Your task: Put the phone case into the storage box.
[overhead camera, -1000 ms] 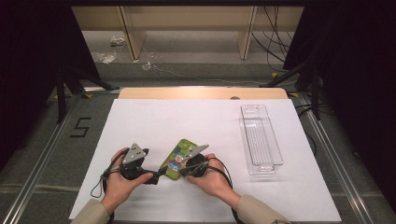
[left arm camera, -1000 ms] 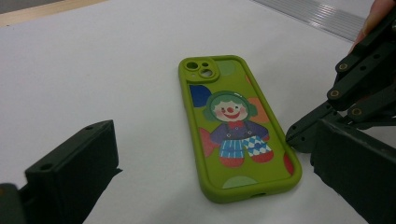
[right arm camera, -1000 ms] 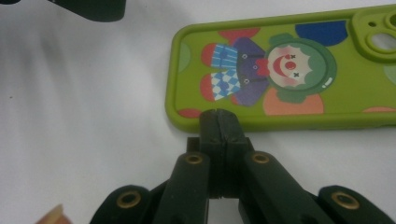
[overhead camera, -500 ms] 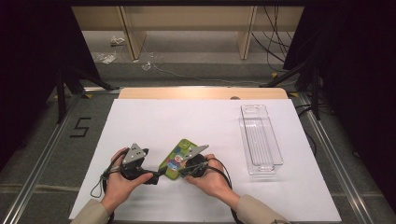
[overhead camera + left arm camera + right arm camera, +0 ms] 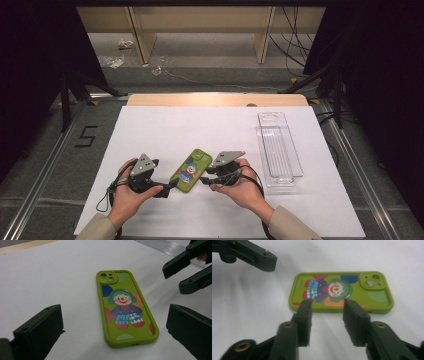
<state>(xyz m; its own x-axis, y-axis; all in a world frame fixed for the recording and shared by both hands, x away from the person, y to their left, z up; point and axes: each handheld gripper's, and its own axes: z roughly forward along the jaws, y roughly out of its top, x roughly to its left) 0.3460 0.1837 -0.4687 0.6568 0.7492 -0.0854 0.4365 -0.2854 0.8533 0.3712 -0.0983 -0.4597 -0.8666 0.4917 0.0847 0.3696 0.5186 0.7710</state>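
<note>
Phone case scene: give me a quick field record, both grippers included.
object: green phone case, clown print up, flat on the white table
left gripper: open, jaws wide on either side of the case's near end, not touching it
right gripper: jaws have just been opening, nothing between them, tips at the case's long edge
other: clear tray, far right of the case

1. The phone case (image 5: 126, 311) is coloured lime green, and a clown with a red nose, green hair and blue-and-white checked trousers is printed on it.
2. The bench (image 5: 200, 130) is covered in white.
3. The tray (image 5: 280, 150) is made of clear plastic.
4. The jaws are seen to be black.
</note>
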